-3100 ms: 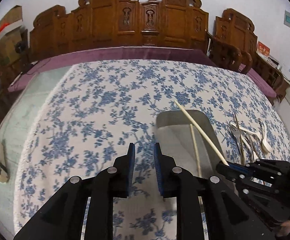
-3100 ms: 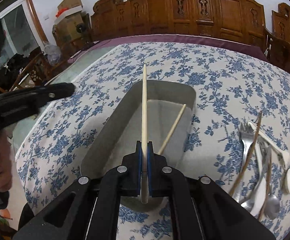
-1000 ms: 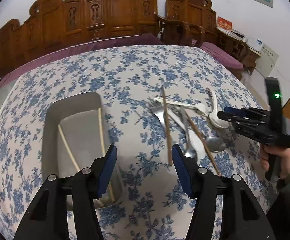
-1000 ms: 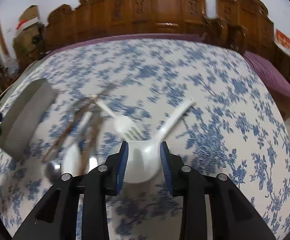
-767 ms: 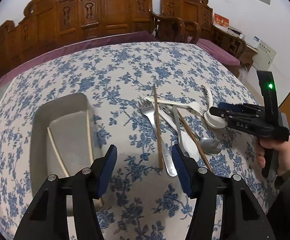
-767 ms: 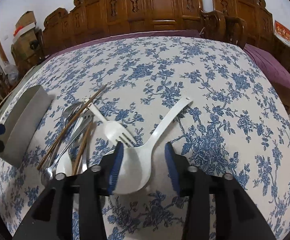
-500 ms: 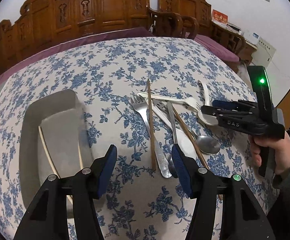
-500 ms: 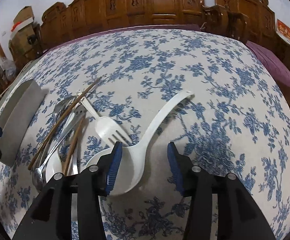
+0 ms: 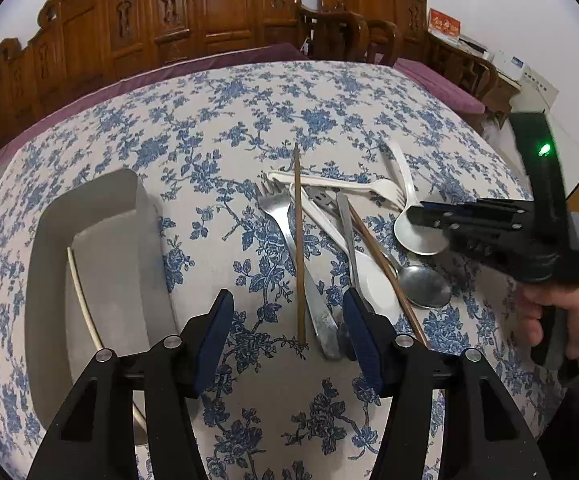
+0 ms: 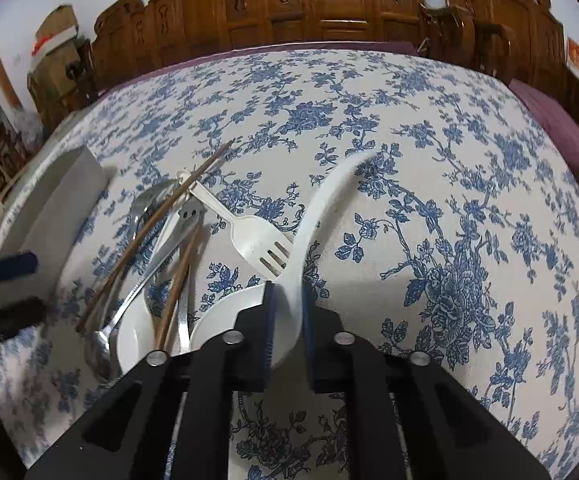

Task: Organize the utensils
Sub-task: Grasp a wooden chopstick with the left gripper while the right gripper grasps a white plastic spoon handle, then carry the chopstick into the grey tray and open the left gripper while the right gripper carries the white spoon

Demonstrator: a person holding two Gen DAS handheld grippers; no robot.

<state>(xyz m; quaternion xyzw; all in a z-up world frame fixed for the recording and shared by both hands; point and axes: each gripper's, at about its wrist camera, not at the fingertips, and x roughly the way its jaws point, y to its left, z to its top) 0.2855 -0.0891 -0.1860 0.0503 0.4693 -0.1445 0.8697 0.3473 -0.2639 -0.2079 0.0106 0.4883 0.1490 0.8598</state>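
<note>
A pile of utensils lies on the floral tablecloth: a dark brown chopstick point(image 9: 298, 248), a metal fork point(image 9: 289, 240), a metal spoon point(image 9: 425, 286), a white plastic fork point(image 10: 249, 236) and a white plastic spoon point(image 10: 321, 216). My left gripper point(image 9: 289, 328) is open just above the near end of the brown chopstick. My right gripper point(image 10: 287, 312) has its jaws closed in on the white spoon's handle near the bowl; it also shows in the left wrist view point(image 9: 429, 216). A grey tray point(image 9: 101, 264) at the left holds a light chopstick point(image 9: 83, 300).
Carved wooden chairs point(image 9: 209, 28) line the far side of the table. A purple cloth edge point(image 10: 561, 128) shows at the table's far and right sides. Cardboard boxes point(image 10: 55, 36) stand at the far left. The tray's outer wall also shows in the right wrist view point(image 10: 49, 208).
My right gripper has narrowed from wide open onto the white spoon's handle. My left gripper has moved right from the tray over the utensil pile and stays open.
</note>
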